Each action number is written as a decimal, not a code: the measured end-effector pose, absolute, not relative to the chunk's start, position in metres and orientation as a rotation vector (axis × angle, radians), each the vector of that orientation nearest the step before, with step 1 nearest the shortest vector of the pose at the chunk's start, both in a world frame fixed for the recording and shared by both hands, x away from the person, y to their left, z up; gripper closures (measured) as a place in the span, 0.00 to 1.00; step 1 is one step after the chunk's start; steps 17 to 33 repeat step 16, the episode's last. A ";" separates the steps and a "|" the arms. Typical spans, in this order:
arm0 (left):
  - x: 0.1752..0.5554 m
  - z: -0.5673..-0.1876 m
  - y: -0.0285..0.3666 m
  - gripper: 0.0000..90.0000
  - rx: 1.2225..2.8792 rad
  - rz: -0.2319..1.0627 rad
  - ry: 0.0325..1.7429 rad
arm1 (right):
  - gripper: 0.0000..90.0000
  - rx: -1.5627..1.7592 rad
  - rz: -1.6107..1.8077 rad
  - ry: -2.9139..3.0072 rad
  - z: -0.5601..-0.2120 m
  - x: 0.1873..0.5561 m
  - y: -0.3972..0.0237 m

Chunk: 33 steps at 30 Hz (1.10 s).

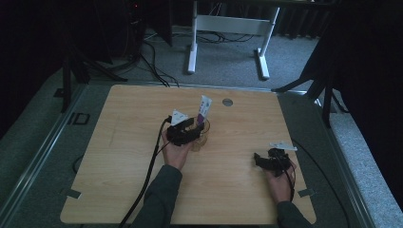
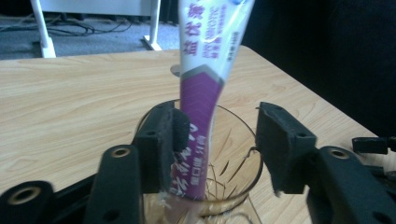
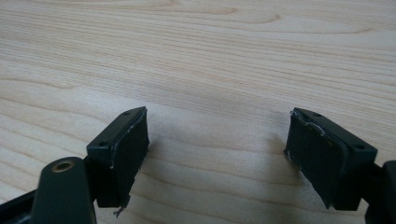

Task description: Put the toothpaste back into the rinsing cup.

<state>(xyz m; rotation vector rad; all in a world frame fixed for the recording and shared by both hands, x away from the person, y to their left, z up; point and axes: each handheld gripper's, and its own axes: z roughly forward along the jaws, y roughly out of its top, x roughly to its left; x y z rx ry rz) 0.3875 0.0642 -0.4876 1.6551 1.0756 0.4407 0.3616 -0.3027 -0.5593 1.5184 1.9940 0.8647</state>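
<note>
A purple and white tube (image 2: 205, 79) is seen standing inside a clear glass cup (image 2: 233, 140), which is placed near the middle of the wooden table (image 1: 119, 156). The tube is tilted, with its lower end in the cup and its white upper part rising well above the rim. The left gripper (image 2: 217, 144) is held just at the cup, and its jaws are spread wide on both sides of the tube. In the left gripper view, the left pad lies against the purple part of the tube or just beside it, while the right pad is kept clearly apart from it, so the tube is not clamped. In the high view, the cup (image 1: 203, 133) and the tube (image 1: 203, 110) are found right beside the left gripper (image 1: 192, 127). The right gripper (image 3: 217, 149) is held low over bare wood near the right edge of the table, well apart from the cup, and its jaws are wide with nothing between them.
</note>
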 end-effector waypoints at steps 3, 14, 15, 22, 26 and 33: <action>0.382 -0.485 0.070 0.48 1.643 0.442 1.073 | 0.23 1.517 0.864 1.994 -0.559 0.362 -0.303; 0.373 -0.516 0.127 0.17 1.797 0.590 1.360 | 0.23 1.520 0.862 1.994 -0.559 0.361 -0.303; 0.373 -0.520 0.131 0.17 1.799 0.601 1.384 | 0.23 1.520 0.862 1.994 -0.559 0.361 -0.303; 0.372 -0.527 0.140 0.18 1.807 0.608 1.415 | 0.23 1.520 0.862 1.994 -0.559 0.361 -0.303; 0.372 -0.527 0.140 0.18 1.807 0.608 1.415 | 0.23 1.520 0.862 1.994 -0.559 0.361 -0.303; 0.372 -0.527 0.140 0.18 1.807 0.608 1.415 | 0.23 1.520 0.862 1.994 -0.559 0.361 -0.303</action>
